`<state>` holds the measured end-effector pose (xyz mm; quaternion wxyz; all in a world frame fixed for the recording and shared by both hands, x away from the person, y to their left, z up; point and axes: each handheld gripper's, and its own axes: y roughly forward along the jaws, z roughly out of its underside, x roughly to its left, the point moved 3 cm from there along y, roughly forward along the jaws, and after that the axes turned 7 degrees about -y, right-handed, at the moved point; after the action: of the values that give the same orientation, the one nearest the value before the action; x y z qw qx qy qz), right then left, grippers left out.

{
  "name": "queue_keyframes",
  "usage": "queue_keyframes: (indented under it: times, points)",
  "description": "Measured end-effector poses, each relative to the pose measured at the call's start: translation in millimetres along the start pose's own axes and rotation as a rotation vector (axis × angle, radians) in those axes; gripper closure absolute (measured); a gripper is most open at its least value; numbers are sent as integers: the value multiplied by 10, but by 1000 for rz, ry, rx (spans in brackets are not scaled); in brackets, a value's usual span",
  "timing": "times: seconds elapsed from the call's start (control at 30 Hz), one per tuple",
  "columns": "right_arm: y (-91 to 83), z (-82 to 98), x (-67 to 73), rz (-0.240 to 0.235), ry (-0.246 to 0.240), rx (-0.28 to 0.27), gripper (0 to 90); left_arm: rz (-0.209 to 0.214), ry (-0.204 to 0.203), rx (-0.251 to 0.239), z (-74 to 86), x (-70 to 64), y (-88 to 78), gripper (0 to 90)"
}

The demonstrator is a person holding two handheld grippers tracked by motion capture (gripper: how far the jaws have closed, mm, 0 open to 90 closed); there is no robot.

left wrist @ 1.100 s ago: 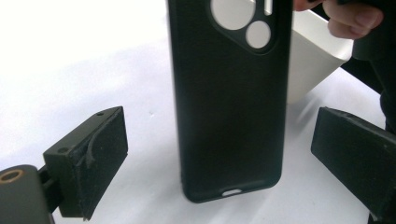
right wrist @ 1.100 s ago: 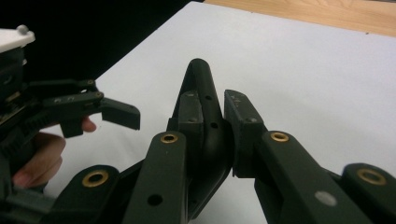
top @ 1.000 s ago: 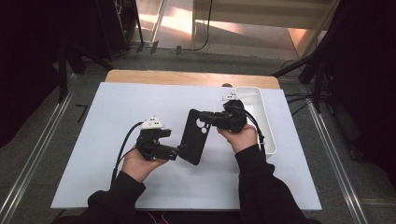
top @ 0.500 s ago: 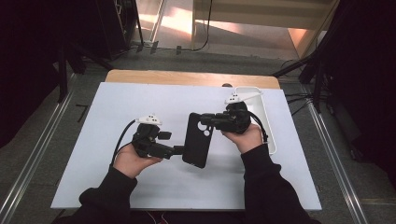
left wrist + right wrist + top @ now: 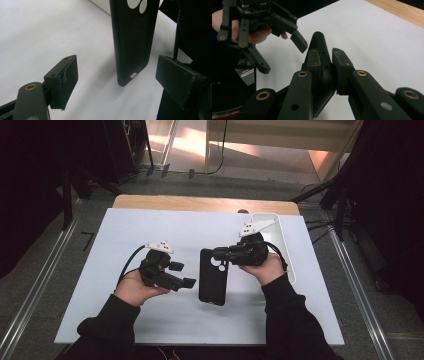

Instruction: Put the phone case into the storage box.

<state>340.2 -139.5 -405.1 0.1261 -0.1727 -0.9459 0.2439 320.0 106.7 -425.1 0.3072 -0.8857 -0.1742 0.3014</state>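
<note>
Right, we've got the black soft rubber phone case (image 5: pixel 214 276) mid-frame in the high view, long axis running top-to-bottom, pinched at its top edge by the right gripper (image 5: pixel 220 253), jaws clamped tight. The left gripper (image 5: pixel 189 282) sits just left of the case's lower half; its jaws have just been closing but stand apart w/ nothing between them.

One black phone case (image 5: pixel 214 276) is counted, with two round openings seen in its upper end. Two handheld grippers are counted: a left gripper (image 5: pixel 186 282) and a right gripper (image 5: pixel 218 253), each with two black jaws. One white tray (image 5: pixel 281 237) is counted. One white tabletop (image 5: pixel 125 235) is counted.
</note>
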Motion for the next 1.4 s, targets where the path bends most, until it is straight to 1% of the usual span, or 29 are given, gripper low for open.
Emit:
queue_keyframes:
  times: [0.03,0.1,0.2,0.33,0.4,0.47,0.5,0.57,0.67,0.7,0.77,0.9,0.97,1.0,1.03,1.13,1.17,1.3,1.4]
  points:
    - [2,0,6,-7,-4,2,760,3,6,-5,0,3,-7,204]
    - [6,-1,13,-15,-8,6,760,2,6,-9,-3,6,-14,211]
    - [26,-1,37,-40,-32,15,760,5,40,-8,-22,4,-47,226]
    - [46,-2,58,-60,-60,18,760,5,65,4,-45,1,-72,257]
    - [52,-1,70,-71,-70,20,760,13,59,11,-61,8,-76,258]
    - [60,1,79,-79,-83,22,759,22,59,15,-76,20,-83,317]
    - [63,1,82,-83,-87,20,759,17,55,18,-84,22,-84,316]
    - [68,1,85,-87,-94,18,759,22,53,19,-92,22,-86,328]
    - [86,7,98,-111,-103,28,759,50,65,23,-114,8,-113,341]
    - [92,8,103,-115,-105,30,760,54,79,18,-129,1,-127,340]
    - [113,10,113,-130,-120,33,759,64,82,16,-145,-5,-137,340]
    - [144,11,141,-147,-134,46,760,84,84,33,-171,-7,-137,341]
    - [158,8,152,-158,-142,48,759,85,90,38,-176,-7,-135,345]
    - [165,9,159,-166,-147,47,759,95,99,46,-187,-7,-135,367]
    - [171,9,163,-171,-151,49,759,95,99,46,-187,-7,-135,368]
    - [193,14,168,-180,-161,55,759,104,126,68,-209,-7,-124,367]
    - [201,16,169,-182,-162,58,759,105,128,76,-213,-8,-120,368]
    - [238,2,167,-200,-175,61,759,108,124,87,-242,3,-101,370]
    - [260,-10,178,-213,-190,65,759,111,128,98,-258,8,-91,397]
